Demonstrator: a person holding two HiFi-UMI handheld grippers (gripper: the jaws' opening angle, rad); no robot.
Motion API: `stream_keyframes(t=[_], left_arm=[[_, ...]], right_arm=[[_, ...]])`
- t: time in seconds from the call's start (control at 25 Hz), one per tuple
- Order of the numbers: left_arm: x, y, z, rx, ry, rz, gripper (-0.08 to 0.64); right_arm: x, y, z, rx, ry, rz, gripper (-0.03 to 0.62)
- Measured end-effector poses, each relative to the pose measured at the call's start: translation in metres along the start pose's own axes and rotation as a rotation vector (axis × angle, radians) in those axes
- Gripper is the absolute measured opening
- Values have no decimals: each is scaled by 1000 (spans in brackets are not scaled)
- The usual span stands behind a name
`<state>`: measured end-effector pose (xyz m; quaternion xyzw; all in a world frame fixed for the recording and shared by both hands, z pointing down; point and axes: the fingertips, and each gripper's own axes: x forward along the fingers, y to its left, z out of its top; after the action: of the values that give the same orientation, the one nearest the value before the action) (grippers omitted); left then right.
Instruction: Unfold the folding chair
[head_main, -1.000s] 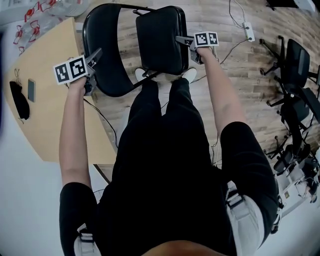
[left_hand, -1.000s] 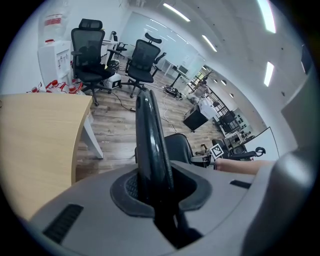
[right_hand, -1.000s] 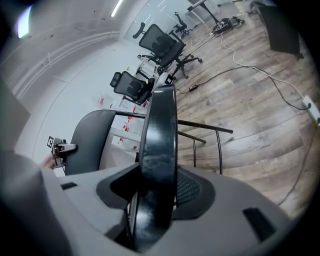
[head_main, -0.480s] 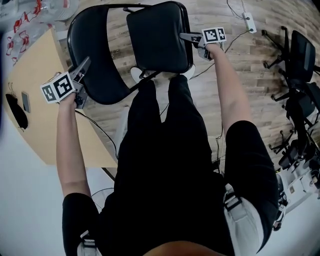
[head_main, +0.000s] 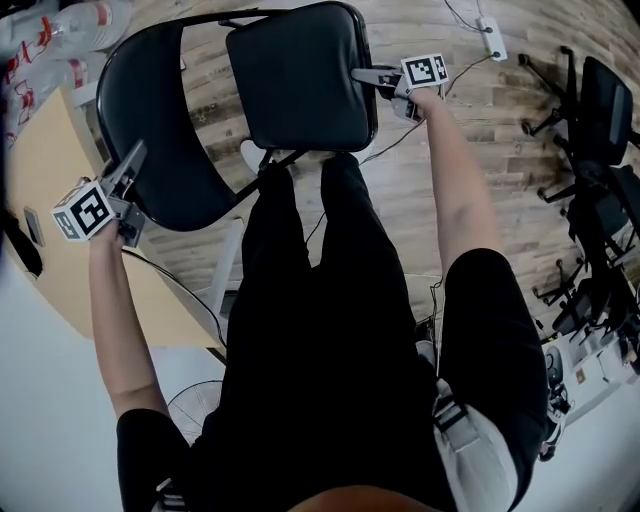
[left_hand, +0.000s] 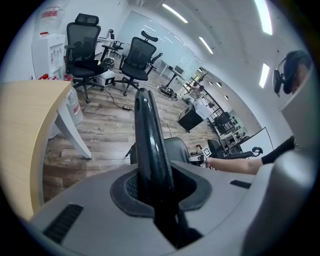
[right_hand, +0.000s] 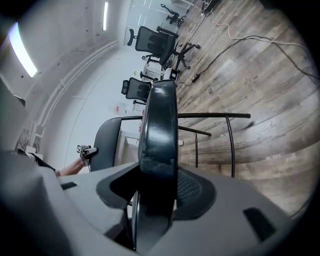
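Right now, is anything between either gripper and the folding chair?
Nothing visible. The left gripper is shut on the edge of the backrest, and the right gripper is shut on the edge of the seat. The table lies beside the backrest, not between gripper and chair.

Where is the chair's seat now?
Head view, top centre: the seat, ahead of the person's legs, right gripper clamped on its right edge, backrest at its left.
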<state>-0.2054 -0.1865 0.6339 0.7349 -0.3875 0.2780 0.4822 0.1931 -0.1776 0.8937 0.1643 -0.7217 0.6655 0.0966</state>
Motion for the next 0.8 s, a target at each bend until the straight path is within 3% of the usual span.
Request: stream_keyframes(t=[0.36,0.8], left_arm=[[40,-3,-4,-38,9,-28,61],[91,-15,-2,-77,25,-50,60]], right_arm=[[-22,-43,11,-15,-31,205,190],[-61,-120,20,8,-34,276,195]])
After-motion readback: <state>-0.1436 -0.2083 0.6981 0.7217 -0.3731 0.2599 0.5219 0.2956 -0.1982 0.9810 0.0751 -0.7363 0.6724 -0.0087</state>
